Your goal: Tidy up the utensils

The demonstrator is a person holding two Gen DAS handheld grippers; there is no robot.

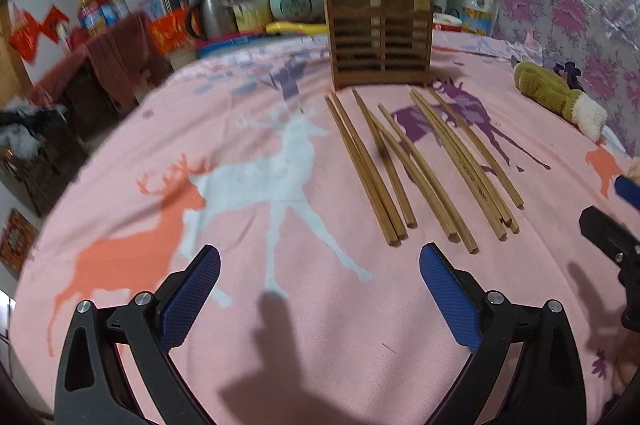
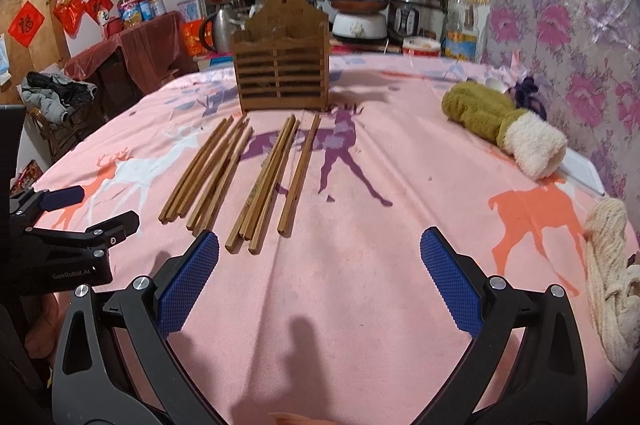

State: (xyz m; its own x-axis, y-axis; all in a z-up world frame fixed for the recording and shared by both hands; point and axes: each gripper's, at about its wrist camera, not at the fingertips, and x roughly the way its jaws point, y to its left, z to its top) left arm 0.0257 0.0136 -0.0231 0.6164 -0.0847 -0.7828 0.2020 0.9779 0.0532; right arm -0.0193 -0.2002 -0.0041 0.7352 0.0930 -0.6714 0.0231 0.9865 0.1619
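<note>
Several wooden chopsticks point(image 1: 420, 165) lie in loose groups on the pink deer-print cloth point(image 1: 280, 305), pointing toward a brown slatted wooden holder point(image 1: 380, 41) standing upright behind them. They also show in the right wrist view point(image 2: 240, 177), with the holder point(image 2: 282, 65) beyond. My left gripper point(image 1: 320, 253) is open and empty, above the cloth just short and left of the chopsticks' near ends. My right gripper point(image 2: 320, 237) is open and empty, right of the chopsticks' near ends. The left gripper point(image 2: 64, 221) shows at the right wrist view's left edge.
A green and white plush toy point(image 2: 504, 121) lies at the right on the cloth. A cream yarn bundle point(image 2: 608, 281) lies at the near right edge. Behind the table are a kettle point(image 2: 218, 27), cookers point(image 2: 414, 13) and jars. A floral wall point(image 2: 560, 25) is on the right.
</note>
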